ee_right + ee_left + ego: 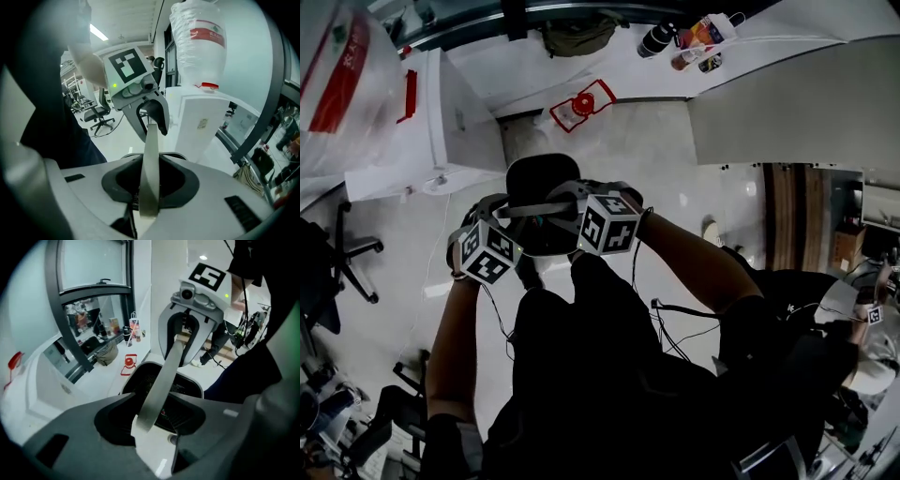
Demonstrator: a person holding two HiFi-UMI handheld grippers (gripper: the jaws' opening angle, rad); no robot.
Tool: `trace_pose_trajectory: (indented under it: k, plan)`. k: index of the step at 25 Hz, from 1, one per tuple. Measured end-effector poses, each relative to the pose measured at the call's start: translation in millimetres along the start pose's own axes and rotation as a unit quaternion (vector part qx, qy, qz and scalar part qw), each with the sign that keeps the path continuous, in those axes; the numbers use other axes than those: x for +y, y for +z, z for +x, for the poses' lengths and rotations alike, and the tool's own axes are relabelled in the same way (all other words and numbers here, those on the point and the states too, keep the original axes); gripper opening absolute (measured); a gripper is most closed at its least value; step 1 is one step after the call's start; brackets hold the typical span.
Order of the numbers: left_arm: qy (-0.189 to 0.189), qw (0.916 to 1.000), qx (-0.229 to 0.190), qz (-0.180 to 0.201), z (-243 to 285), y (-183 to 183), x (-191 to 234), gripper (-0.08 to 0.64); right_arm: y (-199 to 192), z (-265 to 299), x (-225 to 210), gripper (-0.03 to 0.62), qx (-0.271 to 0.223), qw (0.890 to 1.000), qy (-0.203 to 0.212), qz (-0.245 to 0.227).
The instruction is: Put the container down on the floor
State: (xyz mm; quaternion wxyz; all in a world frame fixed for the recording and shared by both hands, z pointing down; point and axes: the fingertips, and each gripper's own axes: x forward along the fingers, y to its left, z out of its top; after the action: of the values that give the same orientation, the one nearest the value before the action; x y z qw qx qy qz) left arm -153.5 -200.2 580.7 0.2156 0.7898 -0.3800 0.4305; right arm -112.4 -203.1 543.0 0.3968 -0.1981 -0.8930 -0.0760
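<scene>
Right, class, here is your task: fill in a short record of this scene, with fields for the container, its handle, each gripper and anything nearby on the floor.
Container: black round bin with a white rim, between the two grippers, above the pale glossy floor; whether it rests there cannot be told
Handle: flat grey band, running from one gripper to the other
Left gripper: jaws apart, band between them, not pressed
Right gripper: jaws closed on the band
Nearby: red-and-white object on the floor beyond the bin
</scene>
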Motion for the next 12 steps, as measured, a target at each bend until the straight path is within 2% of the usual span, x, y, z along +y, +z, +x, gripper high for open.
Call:
trace_pose_trajectory:
  k: [3, 7, 12]
  plan:
    - [0.013, 0.9984, -0.022, -0.05, -4.6, -12.0, 10.5, 0.195, -6.3, 9.8, -6.9, 0.084, -0.006, 1.0, 0.005, 0.005]
    - [0.011, 0.9916, -0.064, -0.112, -12.6, -18.9, 18.9, 0.195, -15.4, 25.7, -13.5, 0.084, -0.018, 1.0, 0.012, 0.011]
    - [0.055, 0.9853, -0.09, -0.135, -11.9, -35.4, 27.2, 0.195, -34.9, 53.7, -24.8, 0.084, -0.025, 0.999, 0.013, 0.022]
